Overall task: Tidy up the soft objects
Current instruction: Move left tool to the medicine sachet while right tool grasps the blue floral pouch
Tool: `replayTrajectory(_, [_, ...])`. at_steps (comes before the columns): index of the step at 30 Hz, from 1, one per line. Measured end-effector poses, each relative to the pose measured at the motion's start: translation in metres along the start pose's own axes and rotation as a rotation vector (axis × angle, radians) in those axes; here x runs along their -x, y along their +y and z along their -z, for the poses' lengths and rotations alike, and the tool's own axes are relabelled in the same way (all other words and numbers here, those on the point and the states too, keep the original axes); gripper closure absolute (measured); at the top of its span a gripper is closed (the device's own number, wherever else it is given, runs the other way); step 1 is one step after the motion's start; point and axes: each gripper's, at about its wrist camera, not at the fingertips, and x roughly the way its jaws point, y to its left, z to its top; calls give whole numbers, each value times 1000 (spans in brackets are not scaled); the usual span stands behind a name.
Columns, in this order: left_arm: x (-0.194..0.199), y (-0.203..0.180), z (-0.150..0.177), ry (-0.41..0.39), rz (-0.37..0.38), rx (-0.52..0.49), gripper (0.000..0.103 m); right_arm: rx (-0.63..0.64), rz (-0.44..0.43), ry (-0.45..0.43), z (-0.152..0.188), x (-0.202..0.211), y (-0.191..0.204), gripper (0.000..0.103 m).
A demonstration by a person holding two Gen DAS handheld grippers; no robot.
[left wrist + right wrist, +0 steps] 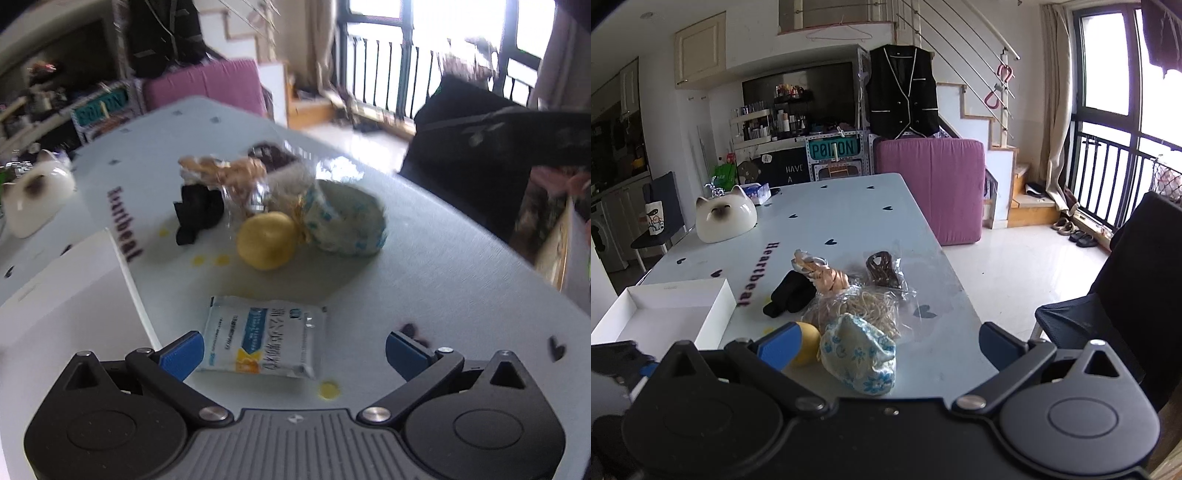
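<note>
A pile of soft things lies mid-table: a blue-flowered white cloth pouch [347, 225] [858, 356], a yellow ball [266, 240] [807, 341], a black cloth [197, 212] [790, 297], clear bags of tan bands [225, 173] [857, 306] and a brown item in plastic [882, 273]. A flat white sachet [267, 338] lies just ahead of my open left gripper [295, 354]. My open, empty right gripper [886, 350] is close over the pouch. An open white box [70, 295] [665, 314] sits to the left.
A white cat-shaped ceramic [33, 195] [726, 218] stands at the table's far left. A tissue pack [757, 192] lies behind it. A black chair [1108, 306] stands off the table's right edge, a pink mattress [931, 192] beyond the far end.
</note>
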Motion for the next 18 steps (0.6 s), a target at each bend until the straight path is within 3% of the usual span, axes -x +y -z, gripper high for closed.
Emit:
replayTrajectory(9, [-65, 24, -30, 254, -18, -98, 0, -17, -22, 66, 0, -31, -6, 0])
replayTrajectory(15, [-80, 30, -37, 319, 56, -126, 0, 2, -97, 126, 5, -59, -1, 14])
replayTrajectory(18, [-84, 33, -38, 342, 93, -120, 0, 31, -128, 163, 10, -77, 8, 16])
